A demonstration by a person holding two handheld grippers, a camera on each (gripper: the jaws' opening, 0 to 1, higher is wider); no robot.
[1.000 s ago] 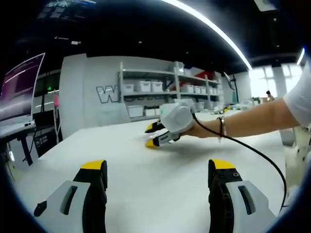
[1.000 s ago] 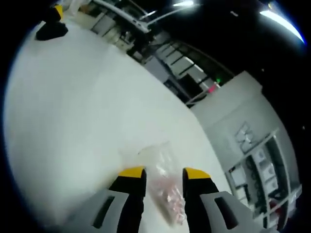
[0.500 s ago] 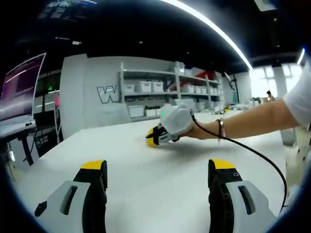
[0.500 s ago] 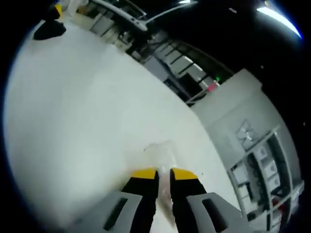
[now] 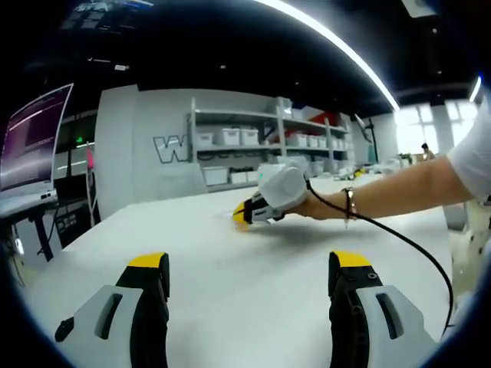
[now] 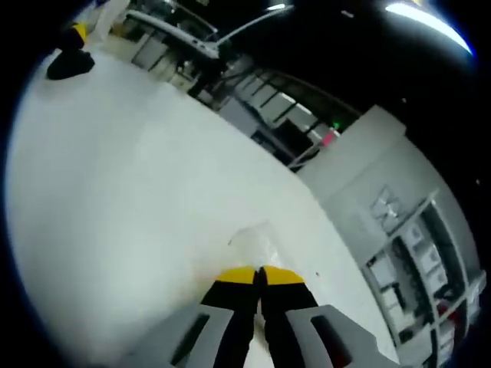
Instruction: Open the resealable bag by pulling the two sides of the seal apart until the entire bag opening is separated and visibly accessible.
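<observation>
The first grasp is judged to be in hand: one side of the resealable bag (image 6: 253, 239) is being taken. In the right gripper view, the right gripper (image 6: 258, 274) is seen with its yellow-tipped jaws pressed together on the clear bag, which lies flat on the white desk (image 6: 115, 192), its free end showing just past the tips toward 12 o'clock.

In the left gripper view, the same right gripper (image 5: 244, 215) is seen well ahead, held by a person's hand (image 5: 311, 205), tips down on the desk. The left gripper (image 5: 249, 264) is held low at 6 o'clock, jaws wide apart and holding nothing, well away from the bag.

The next move is judged to call for the left gripper to be brought over to the bag and closed on the opposite lip of the seal, so the two sides can be pulled apart.

A second ago the right gripper's jaws stood apart on either side of the bag; half a second ago they were nearly closed; now they are clamped.
</observation>
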